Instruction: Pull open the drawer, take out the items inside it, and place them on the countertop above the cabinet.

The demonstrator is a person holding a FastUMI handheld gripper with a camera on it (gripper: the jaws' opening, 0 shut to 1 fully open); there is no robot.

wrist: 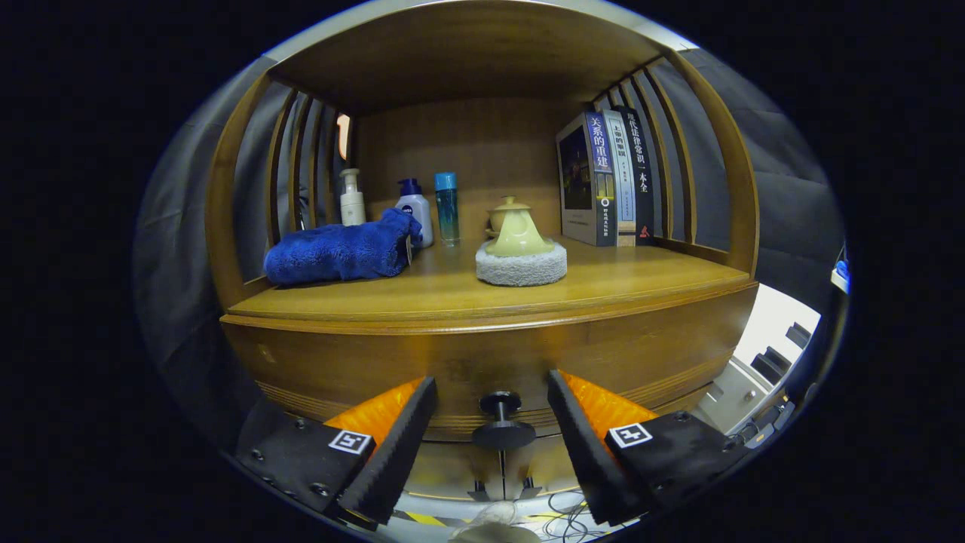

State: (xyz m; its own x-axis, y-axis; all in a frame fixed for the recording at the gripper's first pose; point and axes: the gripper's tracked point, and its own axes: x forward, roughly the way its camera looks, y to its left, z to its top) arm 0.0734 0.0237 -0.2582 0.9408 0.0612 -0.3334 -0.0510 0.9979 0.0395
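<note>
Dark grey cloth walls (784,196) enclose a warm brown wooden cabinet (482,143) with slatted sides; pale floor (769,324) shows at the right.

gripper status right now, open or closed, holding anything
Gripper: open, holding nothing; the drawer knob sits between its fingers, untouched.

Dim warm light, glare on cabinet front (482,354), strong fisheye bending, sharp focus.

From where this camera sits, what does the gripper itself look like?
The gripper has two wedge-shaped fingers with finely ribbed inner faces. Each sits on a dark block held by small screws and bearing a square black-and-white marker. The fingers are spread, with the drawer knob between them, untouched.
</note>
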